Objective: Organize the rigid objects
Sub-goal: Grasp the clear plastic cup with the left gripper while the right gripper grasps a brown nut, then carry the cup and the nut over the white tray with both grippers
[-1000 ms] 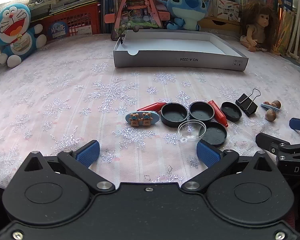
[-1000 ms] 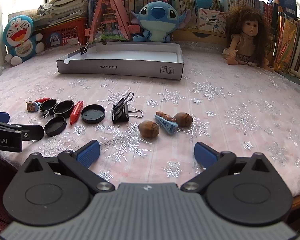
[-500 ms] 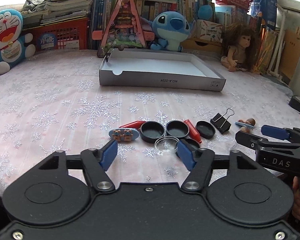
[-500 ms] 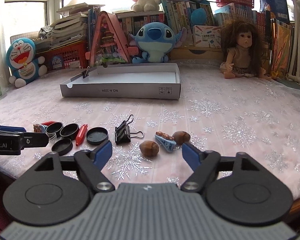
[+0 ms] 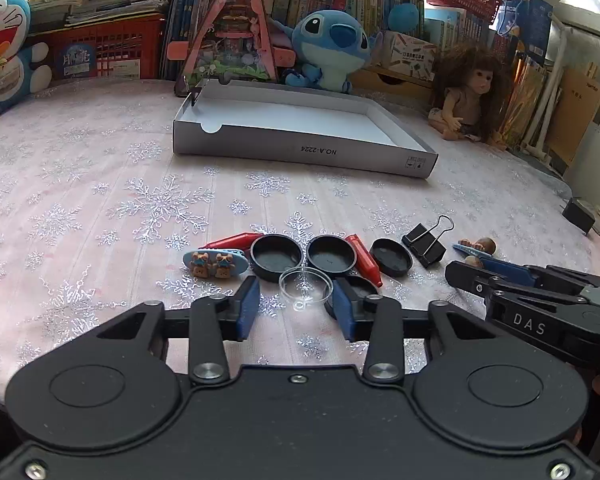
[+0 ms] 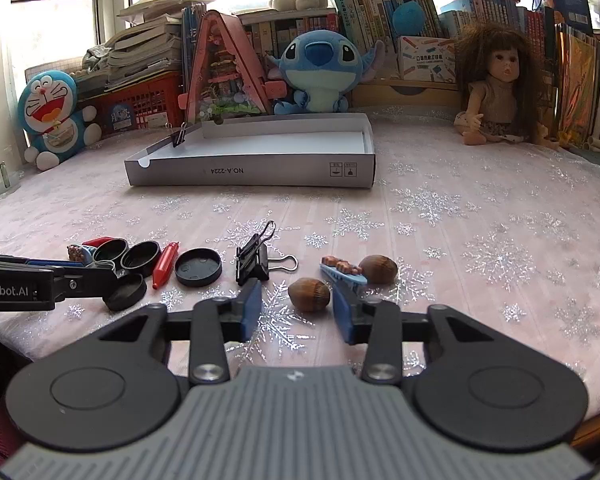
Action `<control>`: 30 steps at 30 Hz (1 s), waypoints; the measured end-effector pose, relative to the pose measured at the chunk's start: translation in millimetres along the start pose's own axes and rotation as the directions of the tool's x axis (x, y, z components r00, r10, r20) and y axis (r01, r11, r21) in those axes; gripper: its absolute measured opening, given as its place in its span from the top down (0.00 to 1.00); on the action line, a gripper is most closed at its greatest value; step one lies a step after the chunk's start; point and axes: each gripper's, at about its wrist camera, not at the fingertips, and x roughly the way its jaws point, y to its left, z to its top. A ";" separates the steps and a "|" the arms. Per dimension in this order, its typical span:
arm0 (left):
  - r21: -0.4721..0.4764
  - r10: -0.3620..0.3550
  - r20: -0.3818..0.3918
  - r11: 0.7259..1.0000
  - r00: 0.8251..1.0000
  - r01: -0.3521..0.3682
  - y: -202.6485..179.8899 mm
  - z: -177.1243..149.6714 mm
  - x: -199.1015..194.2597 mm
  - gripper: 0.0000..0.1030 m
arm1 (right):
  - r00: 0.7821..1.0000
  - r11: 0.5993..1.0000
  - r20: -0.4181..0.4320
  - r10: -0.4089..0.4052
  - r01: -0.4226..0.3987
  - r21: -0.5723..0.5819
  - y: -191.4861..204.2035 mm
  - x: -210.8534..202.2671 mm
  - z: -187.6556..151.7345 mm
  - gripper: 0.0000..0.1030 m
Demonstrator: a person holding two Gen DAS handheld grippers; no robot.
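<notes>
The small things were laid in a loose row on the snowflake cloth [image 5: 100,184], near the front edge, where they could be reached. The white box [image 5: 300,136] was set farther back, well apart from them. It was probably meant as the place to put them, and it looked empty apart from a small black clip on its far left rim.

The left gripper [image 5: 296,304] was held low just in front of the clear little dish [image 5: 305,285]. Its jaws were closing, and the dish was seen between the blue pads, but no touch could be made out. Nothing was held yet.

The right gripper [image 6: 296,305] was pointed at the near brown nut [image 6: 309,288]. Its jaws were closing too, with the nut between the pads and not yet pinched.

The things were counted. Four black round lids [image 5: 276,254] were seen, one half hidden. Two red crayon-like sticks [image 6: 165,264] were seen, two brown nuts, one black binder clip [image 6: 253,260], one blue hair clip with bears [image 5: 215,263], and one more blue clip [image 6: 343,271] beside the far nut.
</notes>
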 end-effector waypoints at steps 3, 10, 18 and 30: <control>0.013 0.002 0.012 1.000 1.000 -0.002 -2.1 -0.7 -1.5 0.75 | 1.000 1.000 0.010 -0.004 0.004 -0.008 1.0 -2.1 1.2 0.74; 0.030 -0.014 0.063 0.999 0.998 0.012 -5.7 6.0 -13.3 0.75 | 0.999 0.999 0.037 0.005 -0.004 -0.036 4.1 -11.0 8.6 0.74; -0.002 0.019 0.103 1.000 0.995 -0.019 14.3 47.6 -5.9 0.75 | 0.998 0.998 0.066 -0.006 0.011 -0.068 -2.3 -6.7 33.7 0.74; -0.037 -0.014 0.094 0.999 0.995 0.017 32.6 150.3 41.7 0.75 | 0.996 1.000 -0.084 0.031 -0.031 0.002 -33.1 58.0 123.8 0.74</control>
